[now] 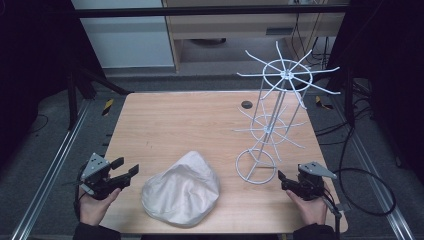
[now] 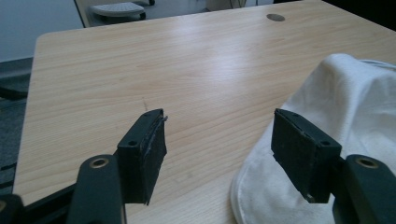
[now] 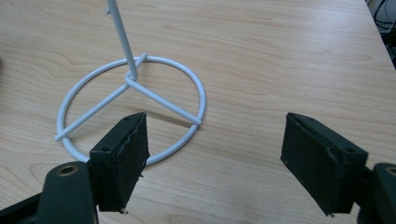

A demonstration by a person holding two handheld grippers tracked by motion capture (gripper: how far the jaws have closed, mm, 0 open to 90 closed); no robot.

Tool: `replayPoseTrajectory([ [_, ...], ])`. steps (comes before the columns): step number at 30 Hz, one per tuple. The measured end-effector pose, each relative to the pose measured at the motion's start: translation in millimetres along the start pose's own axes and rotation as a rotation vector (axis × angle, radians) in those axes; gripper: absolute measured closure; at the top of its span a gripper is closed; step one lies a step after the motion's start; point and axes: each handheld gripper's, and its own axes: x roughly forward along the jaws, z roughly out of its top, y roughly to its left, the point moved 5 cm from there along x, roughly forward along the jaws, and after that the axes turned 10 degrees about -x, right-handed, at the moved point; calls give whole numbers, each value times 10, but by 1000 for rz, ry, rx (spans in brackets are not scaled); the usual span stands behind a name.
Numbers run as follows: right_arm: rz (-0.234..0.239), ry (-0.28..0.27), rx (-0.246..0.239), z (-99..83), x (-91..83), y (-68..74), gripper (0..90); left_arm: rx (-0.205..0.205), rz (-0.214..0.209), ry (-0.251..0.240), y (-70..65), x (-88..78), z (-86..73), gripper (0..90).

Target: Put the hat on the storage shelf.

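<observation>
I hold my left gripper and my right gripper low at the near edge of the table. Both have jaws wide apart and hold nothing. The white hat lies between them, near me. The wire rack stands at the right. I think I am just starting. Next I would pinch the hat's edge.

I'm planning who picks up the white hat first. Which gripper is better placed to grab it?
Probably the left gripper: its open jaws sit right beside the white hat, whose edge shows between them in its own view. The right gripper, also open, faces the wire rack base instead.
</observation>
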Motion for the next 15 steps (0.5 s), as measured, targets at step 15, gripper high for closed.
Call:
replayPoseTrajectory([
  [15,18,15,-20,-12,30,28,223,87,-85,47,-229,-6,43,314],
])
